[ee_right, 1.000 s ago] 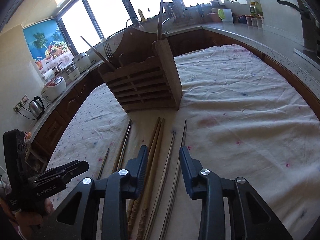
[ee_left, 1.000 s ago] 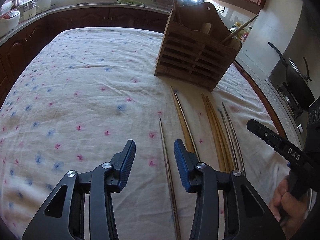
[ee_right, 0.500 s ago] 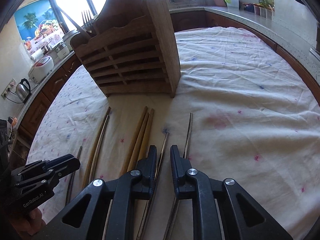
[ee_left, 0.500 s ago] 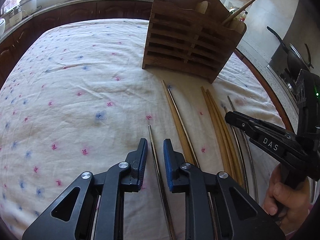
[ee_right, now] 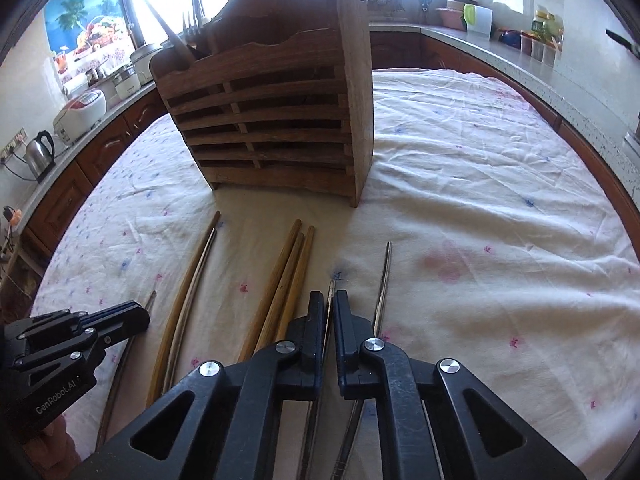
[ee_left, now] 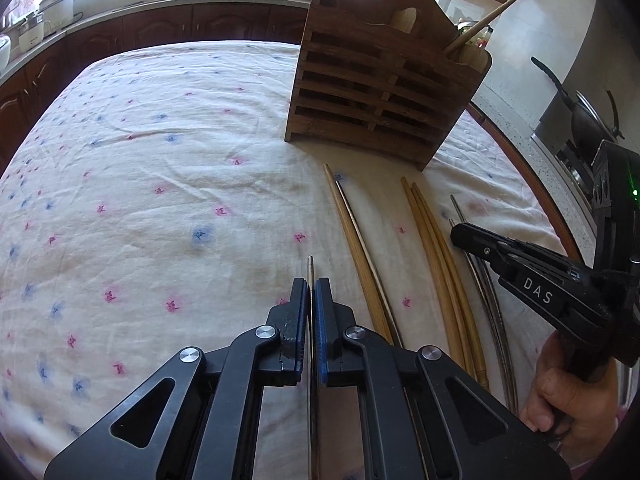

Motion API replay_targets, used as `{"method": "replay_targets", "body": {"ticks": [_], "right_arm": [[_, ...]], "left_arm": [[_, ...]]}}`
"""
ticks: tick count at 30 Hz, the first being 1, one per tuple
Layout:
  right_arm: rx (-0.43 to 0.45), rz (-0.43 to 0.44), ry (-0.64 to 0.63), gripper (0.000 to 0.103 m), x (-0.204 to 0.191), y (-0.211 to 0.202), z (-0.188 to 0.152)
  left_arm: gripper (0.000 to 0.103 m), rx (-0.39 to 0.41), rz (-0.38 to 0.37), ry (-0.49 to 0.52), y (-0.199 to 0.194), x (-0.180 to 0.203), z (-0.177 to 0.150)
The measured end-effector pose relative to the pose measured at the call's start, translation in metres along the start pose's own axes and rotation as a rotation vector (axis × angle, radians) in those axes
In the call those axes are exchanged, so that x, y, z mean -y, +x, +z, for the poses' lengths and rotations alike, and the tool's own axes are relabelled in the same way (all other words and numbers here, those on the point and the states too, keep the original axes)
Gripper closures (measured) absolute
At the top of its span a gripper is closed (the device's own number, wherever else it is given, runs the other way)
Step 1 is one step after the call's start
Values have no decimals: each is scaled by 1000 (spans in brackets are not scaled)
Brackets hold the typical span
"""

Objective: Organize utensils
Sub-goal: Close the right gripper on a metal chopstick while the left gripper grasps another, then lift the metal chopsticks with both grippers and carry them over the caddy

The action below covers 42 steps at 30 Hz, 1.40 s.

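Several chopsticks lie side by side on the flowered cloth in front of a wooden utensil holder. My left gripper has its jaws closing tight on the leftmost metal chopstick, whose tip pokes out past the blue pads. In the right wrist view, my right gripper is likewise closing on a thin metal chopstick, which lies between the three wooden chopsticks and another metal chopstick. Both held chopsticks still rest on the cloth.
A wooden and a metal chopstick lie together between the two grippers. The holder has utensils standing in it. Kitchen counters with a kettle, rice cookers and a wok ring the table. A hand grips the right tool.
Both grippers moved forward and down toward the chopsticks. Each closed from open to pinched on a metal chopstick.
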State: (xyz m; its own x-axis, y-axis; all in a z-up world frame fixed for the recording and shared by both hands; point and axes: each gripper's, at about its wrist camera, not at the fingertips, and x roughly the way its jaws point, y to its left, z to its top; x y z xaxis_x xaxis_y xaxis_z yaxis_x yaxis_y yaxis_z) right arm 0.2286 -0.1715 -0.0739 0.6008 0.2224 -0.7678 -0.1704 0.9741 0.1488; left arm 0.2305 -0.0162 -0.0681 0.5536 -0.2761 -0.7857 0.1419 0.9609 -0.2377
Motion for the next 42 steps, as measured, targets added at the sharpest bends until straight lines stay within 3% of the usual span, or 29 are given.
{"method": "replay_targets", "body": {"ticks": [8,25,31,42], "right_arm": [[107,90,46,99,-2,-57,1],[417,149,28,99,-10,-188,24],[471,147,32,99,-6,-205,30],[487,147,37,99,-1,-207,34]], "left_arm": [[100,93,-67,-22,-51,1,4],[99,338,-169,-1,-170,2,17],[100,381,-168,5,-185,4,21],[99,406,-157,11,-187,5,29]]}}
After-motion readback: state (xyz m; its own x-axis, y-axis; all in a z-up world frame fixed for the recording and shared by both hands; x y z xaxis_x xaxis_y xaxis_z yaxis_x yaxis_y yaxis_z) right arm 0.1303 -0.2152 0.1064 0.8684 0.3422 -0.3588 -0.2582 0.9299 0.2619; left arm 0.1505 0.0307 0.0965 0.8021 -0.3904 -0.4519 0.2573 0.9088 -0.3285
